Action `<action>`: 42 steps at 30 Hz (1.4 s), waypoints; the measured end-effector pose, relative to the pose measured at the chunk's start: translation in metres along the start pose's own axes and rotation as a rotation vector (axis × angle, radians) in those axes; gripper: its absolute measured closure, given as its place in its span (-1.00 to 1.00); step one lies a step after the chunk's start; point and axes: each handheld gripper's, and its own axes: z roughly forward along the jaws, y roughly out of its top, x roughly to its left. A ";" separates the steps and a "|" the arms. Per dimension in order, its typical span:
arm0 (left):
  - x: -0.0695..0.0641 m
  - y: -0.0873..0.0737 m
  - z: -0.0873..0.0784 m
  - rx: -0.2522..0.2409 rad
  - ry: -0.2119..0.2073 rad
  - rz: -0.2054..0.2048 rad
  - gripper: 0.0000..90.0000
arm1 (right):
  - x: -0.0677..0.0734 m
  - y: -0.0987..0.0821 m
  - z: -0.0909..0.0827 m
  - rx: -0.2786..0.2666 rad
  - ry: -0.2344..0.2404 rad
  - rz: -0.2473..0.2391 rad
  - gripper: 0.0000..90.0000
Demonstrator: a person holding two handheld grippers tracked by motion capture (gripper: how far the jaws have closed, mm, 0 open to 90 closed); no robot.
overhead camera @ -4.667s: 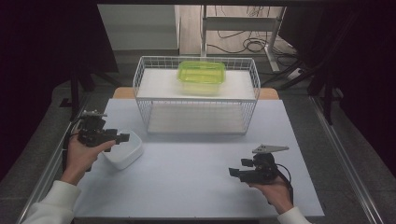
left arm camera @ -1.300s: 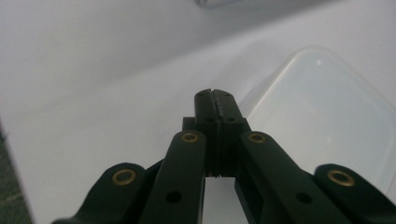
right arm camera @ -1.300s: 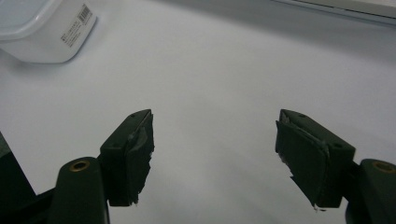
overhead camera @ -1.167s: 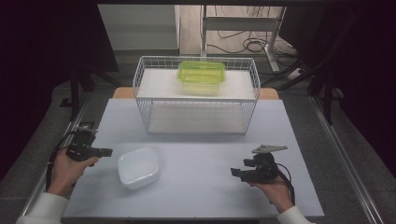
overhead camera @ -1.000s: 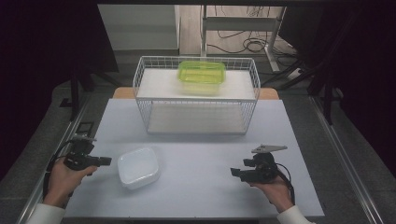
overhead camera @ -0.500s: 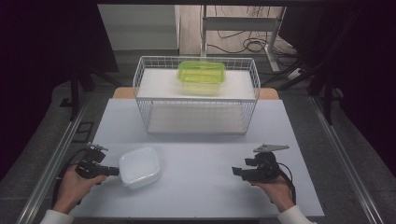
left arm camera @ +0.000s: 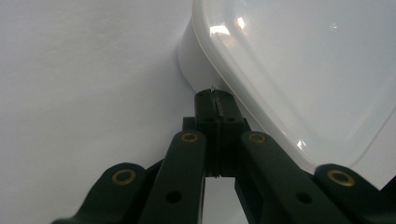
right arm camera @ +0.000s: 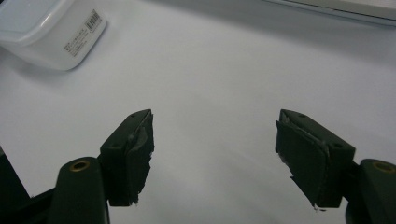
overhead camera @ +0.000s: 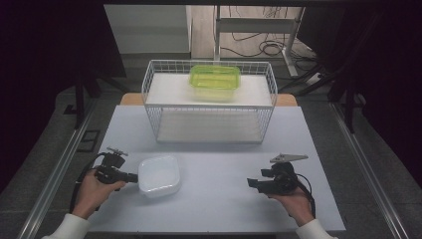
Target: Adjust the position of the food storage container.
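While the left claw [overhead camera: 133, 177], clenched, touches the white container [overhead camera: 159, 174], the right claw [overhead camera: 251, 183] gapes, wire basket [overhead camera: 209, 107] beyond.

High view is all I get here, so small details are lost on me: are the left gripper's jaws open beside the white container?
Observer: No. In the left gripper view the left gripper is shut, its tips right at the white container rim.
Operator: Any marking on that container?
Observer: A barcode label on its side wall, seen from the right gripper.
Operator: And the right gripper?
Observer: The right gripper is open, with bare table between its jaws.
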 end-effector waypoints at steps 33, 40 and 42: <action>-0.056 0.047 0.046 0.040 -0.069 0.098 1.00 | -0.002 0.000 -0.002 -0.002 -0.001 -0.003 -0.39; -0.068 0.057 0.055 0.045 -0.089 0.124 1.00 | -0.001 0.000 -0.001 -0.001 -0.002 -0.005 -0.39; -0.073 0.058 0.058 0.044 -0.097 0.126 1.00 | -0.001 0.000 -0.001 0.000 -0.001 -0.004 -0.39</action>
